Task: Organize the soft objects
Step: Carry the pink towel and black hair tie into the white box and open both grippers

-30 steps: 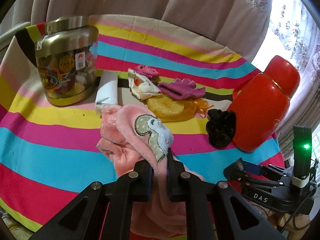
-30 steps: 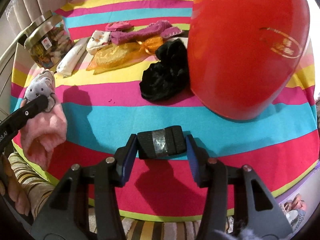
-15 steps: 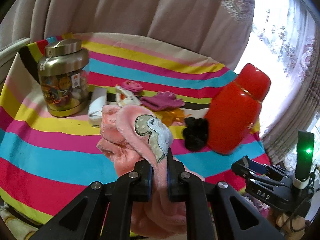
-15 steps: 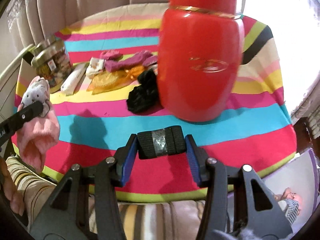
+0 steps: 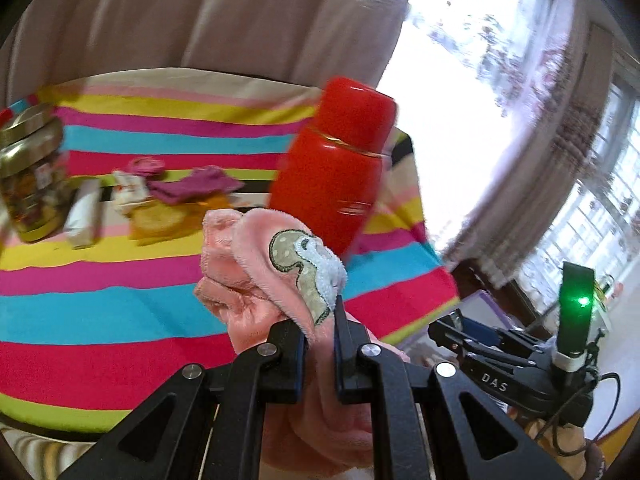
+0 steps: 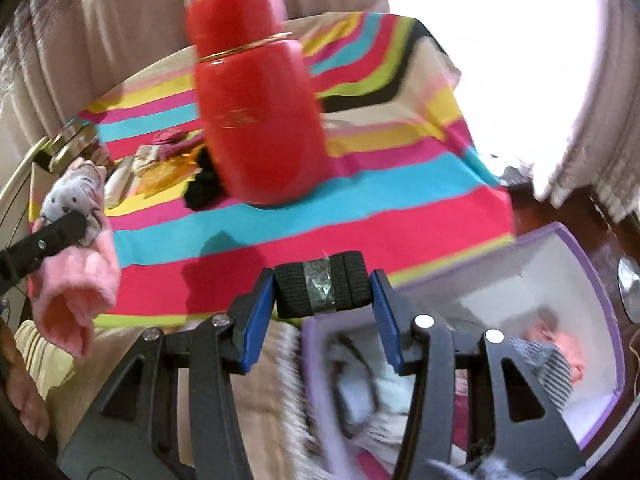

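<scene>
My left gripper (image 5: 320,322) is shut on a pink fluffy sock (image 5: 256,276) with a grey-and-white patch, held up in the air in front of the striped table (image 5: 120,304). The sock also shows at the left of the right wrist view (image 6: 76,280). My right gripper (image 6: 320,284) is shut on a black rolled fabric band (image 6: 320,286) wrapped with clear tape, held above the table's front edge and a purple box (image 6: 600,320) with soft items inside. More soft things lie on the table: a purple sock (image 5: 192,188), an orange mesh pouch (image 5: 160,220), a black fabric piece (image 6: 200,192).
A tall red thermos (image 5: 332,180) stands on the table's right part. A gold-lidded jar (image 5: 28,184) stands at the far left, a white roll (image 5: 84,216) beside it. Curtains hang behind. The purple box sits below the table's right front corner.
Both grippers have pulled back and swung right, away from the table. The purple box has come into the right wrist view. Both still hold their items.
</scene>
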`<action>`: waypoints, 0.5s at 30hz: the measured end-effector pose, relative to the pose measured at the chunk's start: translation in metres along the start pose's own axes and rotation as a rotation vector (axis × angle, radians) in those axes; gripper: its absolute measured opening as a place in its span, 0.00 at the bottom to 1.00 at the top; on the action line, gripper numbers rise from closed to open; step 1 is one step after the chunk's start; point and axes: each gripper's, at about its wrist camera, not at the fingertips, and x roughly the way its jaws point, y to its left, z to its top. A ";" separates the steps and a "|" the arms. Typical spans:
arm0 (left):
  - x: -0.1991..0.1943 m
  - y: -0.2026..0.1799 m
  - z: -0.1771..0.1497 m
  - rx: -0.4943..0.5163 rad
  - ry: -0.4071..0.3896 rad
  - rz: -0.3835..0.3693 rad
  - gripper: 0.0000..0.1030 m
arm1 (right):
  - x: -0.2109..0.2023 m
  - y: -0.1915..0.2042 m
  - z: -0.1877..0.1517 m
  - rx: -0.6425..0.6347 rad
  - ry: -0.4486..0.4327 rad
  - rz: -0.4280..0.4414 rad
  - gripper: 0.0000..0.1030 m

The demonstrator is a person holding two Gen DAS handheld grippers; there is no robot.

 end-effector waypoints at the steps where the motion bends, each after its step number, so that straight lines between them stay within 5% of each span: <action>1: 0.002 -0.007 -0.001 0.008 0.004 -0.012 0.11 | -0.003 -0.009 0.000 0.018 -0.001 -0.008 0.50; 15: 0.027 -0.112 -0.019 0.151 0.096 -0.210 0.12 | -0.055 -0.101 0.011 0.135 -0.117 -0.167 0.51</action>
